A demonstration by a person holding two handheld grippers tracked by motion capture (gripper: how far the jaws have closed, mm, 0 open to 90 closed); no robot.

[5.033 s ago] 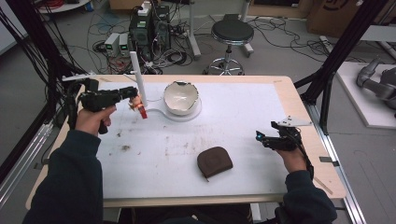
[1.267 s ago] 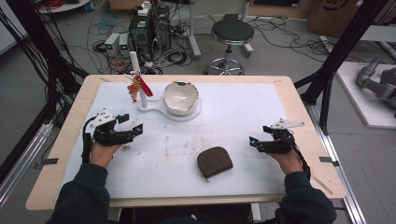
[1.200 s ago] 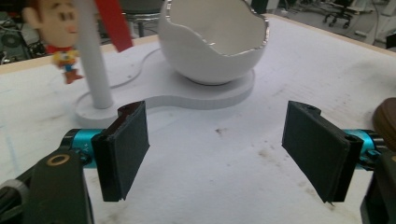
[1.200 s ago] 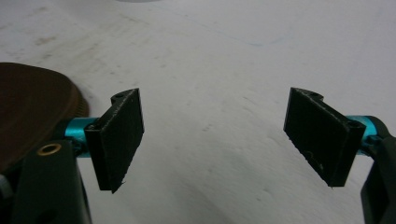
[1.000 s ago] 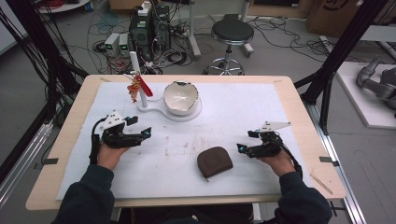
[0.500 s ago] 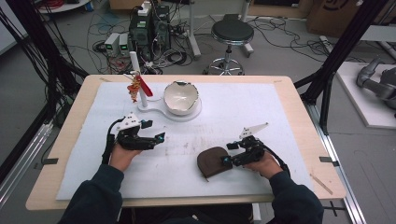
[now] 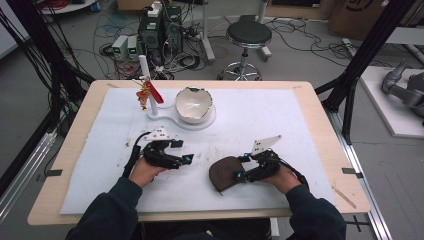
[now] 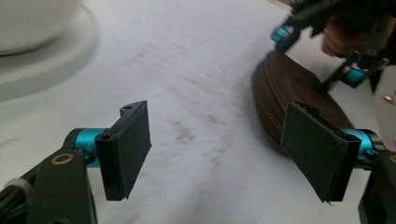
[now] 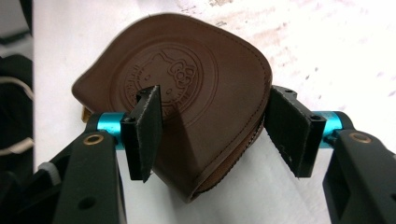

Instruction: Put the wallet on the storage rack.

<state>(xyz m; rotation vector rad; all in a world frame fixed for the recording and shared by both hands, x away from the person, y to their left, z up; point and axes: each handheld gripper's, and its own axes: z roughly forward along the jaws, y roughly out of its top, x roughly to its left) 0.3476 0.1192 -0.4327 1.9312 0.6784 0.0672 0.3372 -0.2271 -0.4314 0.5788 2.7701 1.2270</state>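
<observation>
Tongs number two: left tongs spread at centre-left of the table, right tongs spread astride one brown pouch; one bowl upper centre.

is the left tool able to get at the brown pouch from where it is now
Probably yes. The left tool is open and points across bare white mat at the brown pouch, with nothing lying between them. The right tool already straddles the pouch's far edge, so the near, zipper side looks like the free one.
</observation>
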